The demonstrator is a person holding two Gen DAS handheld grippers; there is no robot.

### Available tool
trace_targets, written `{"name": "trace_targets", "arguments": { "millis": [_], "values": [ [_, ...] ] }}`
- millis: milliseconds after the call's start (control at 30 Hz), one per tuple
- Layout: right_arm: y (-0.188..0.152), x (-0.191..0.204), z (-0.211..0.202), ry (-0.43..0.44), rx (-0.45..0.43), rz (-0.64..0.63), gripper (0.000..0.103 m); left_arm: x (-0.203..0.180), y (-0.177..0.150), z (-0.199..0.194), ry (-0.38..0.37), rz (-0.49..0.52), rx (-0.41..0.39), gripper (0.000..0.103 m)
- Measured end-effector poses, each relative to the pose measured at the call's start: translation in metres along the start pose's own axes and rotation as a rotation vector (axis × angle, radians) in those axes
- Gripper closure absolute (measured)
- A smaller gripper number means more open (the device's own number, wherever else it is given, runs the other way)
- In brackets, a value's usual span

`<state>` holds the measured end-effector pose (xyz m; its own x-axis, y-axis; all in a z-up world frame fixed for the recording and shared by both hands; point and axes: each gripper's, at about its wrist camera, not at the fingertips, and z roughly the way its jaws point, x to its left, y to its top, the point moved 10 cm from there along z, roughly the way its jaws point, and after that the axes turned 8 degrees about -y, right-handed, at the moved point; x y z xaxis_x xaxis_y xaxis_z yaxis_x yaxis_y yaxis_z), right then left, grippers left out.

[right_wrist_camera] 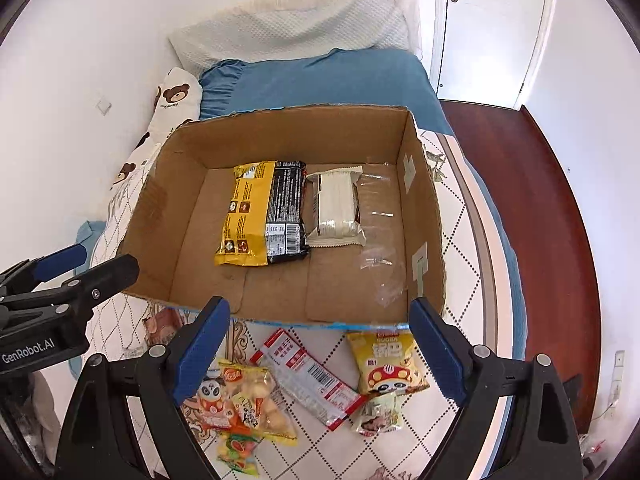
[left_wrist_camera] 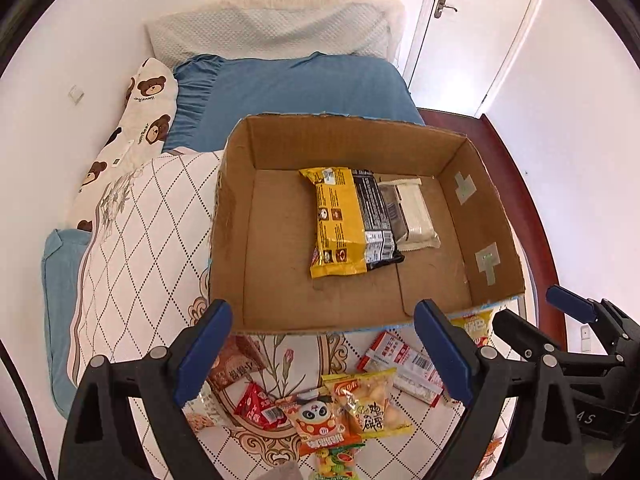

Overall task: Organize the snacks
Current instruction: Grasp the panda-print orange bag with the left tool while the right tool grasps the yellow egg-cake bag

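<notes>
An open cardboard box (left_wrist_camera: 348,136) (right_wrist_camera: 288,132) stands on the bed. In it lie a yellow packet (left_wrist_camera: 338,220) (right_wrist_camera: 244,216), a black packet (left_wrist_camera: 374,216) (right_wrist_camera: 286,212) and a white packet (left_wrist_camera: 412,216) (right_wrist_camera: 334,206), side by side. Loose snacks lie on the quilt in front of the box: a panda packet (left_wrist_camera: 316,424) (right_wrist_camera: 212,400), a clear yellow bag (left_wrist_camera: 370,404) (right_wrist_camera: 256,396), a red-and-white wrapper (left_wrist_camera: 404,364) (right_wrist_camera: 308,376) and a yellow mushroom packet (right_wrist_camera: 390,364). My left gripper (left_wrist_camera: 320,352) is open and empty above them. My right gripper (right_wrist_camera: 320,352) is open and empty.
The bed has a patterned quilt (left_wrist_camera: 144,248), a blue sheet (left_wrist_camera: 296,88), a bear-print pillow (left_wrist_camera: 140,120) and a white pillow (left_wrist_camera: 272,32). Dark red floor (right_wrist_camera: 532,216) and a white door (right_wrist_camera: 488,28) lie to the right. A clear plastic bag (right_wrist_camera: 380,240) lies inside the box.
</notes>
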<state>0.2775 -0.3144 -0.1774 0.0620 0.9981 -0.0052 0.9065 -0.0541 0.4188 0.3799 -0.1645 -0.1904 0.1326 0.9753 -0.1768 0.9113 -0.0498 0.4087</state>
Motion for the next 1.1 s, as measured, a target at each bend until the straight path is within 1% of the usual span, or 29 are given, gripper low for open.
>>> {"name": "trace_targets", "arguments": {
  "millis": [67, 167, 233, 300, 400, 433, 567, 600, 667, 767, 800, 867, 933, 1000, 1100],
  "values": [
    [-0.015, 0.001, -0.006, 0.017, 0.015, 0.006, 0.01, 0.002, -0.019, 0.001, 0.009, 0.002, 0.024, 0.01],
    [-0.046, 0.002, -0.003, 0.056, 0.063, 0.028, 0.01, 0.009, -0.056, 0.01, 0.011, -0.016, 0.07, 0.01],
    [-0.07, 0.007, 0.006, 0.095, 0.105, 0.046, 0.01, 0.023, -0.086, 0.02, 0.037, -0.045, 0.107, 0.01],
    [-0.093, 0.012, 0.018, 0.106, 0.14, 0.06, 0.01, 0.038, -0.114, 0.034, 0.07, -0.08, 0.142, 0.01],
    [-0.127, 0.028, 0.041, 0.119, 0.194, 0.06, 0.01, 0.068, -0.155, 0.059, 0.114, -0.151, 0.214, 0.01],
    [-0.137, 0.034, 0.049, 0.121, 0.207, 0.055, 0.01, 0.077, -0.167, 0.064, 0.126, -0.181, 0.227, 0.01],
    [-0.158, 0.062, 0.078, 0.106, 0.226, 0.017, 0.01, 0.106, -0.203, 0.077, 0.11, -0.31, 0.268, 0.01],
    [-0.162, 0.069, 0.086, 0.096, 0.23, 0.003, 0.01, 0.11, -0.207, 0.078, 0.116, -0.326, 0.268, 0.01],
    [-0.167, 0.083, 0.102, 0.084, 0.243, -0.02, 0.011, 0.116, -0.211, 0.079, 0.139, -0.327, 0.267, 0.01],
    [-0.175, 0.103, 0.125, 0.068, 0.277, -0.058, 0.028, 0.115, -0.213, 0.08, 0.169, -0.293, 0.262, 0.01],
    [-0.177, 0.106, 0.132, 0.042, 0.282, -0.079, 0.036, 0.113, -0.212, 0.08, 0.171, -0.285, 0.261, 0.01],
    [-0.181, 0.106, 0.14, 0.009, 0.28, -0.102, 0.047, 0.108, -0.212, 0.081, 0.159, -0.279, 0.261, 0.01],
    [-0.184, 0.103, 0.138, 0.011, 0.271, -0.114, 0.051, 0.1, -0.211, 0.082, 0.143, -0.273, 0.263, 0.01],
    [-0.187, 0.094, 0.134, -0.01, 0.27, -0.128, 0.053, 0.091, -0.207, 0.087, 0.126, -0.263, 0.264, 0.01],
    [-0.196, 0.076, 0.125, -0.026, 0.283, -0.136, 0.054, 0.071, -0.201, 0.094, 0.092, -0.241, 0.275, 0.01]
  ]
}}
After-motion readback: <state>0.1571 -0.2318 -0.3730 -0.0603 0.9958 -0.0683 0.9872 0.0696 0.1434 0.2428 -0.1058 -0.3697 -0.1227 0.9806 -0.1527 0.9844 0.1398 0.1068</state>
